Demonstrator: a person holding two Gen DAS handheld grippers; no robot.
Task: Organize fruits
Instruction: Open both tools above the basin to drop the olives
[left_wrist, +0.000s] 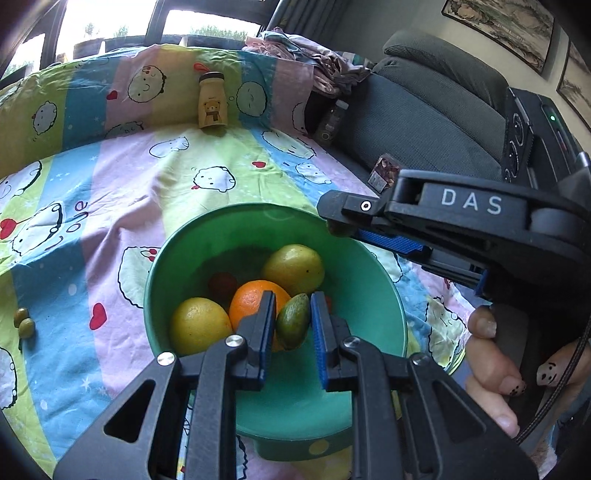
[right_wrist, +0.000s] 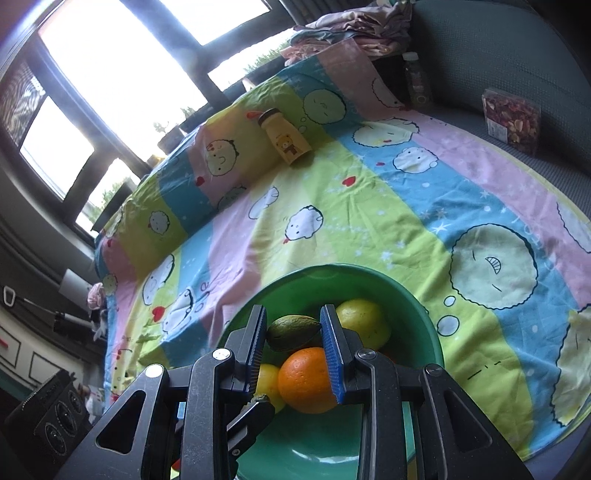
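Note:
A green bowl (left_wrist: 369, 295) (right_wrist: 417, 317) on the cartoon-print cloth holds two yellow-green lemons (left_wrist: 199, 325), an orange (left_wrist: 255, 299) (right_wrist: 304, 380) and something small and red (left_wrist: 221, 284). My left gripper (left_wrist: 293, 325) hovers over the bowl, shut on a small green oval fruit (left_wrist: 293, 321). My right gripper (right_wrist: 293, 332) is above the bowl too, shut on a second green oval fruit (right_wrist: 293, 330). In the left wrist view the right gripper (left_wrist: 334, 225) reaches in from the right, above the bowl's far rim. Two more small green fruits (left_wrist: 24, 323) lie on the cloth at left.
A yellow bear-print bottle (left_wrist: 211, 101) (right_wrist: 284, 138) stands at the back of the cloth. A dark bottle (left_wrist: 330, 120) and a box of dried petals (right_wrist: 511, 120) sit on the grey sofa at right. A person's fingers (left_wrist: 487, 354) hold the right gripper's handle.

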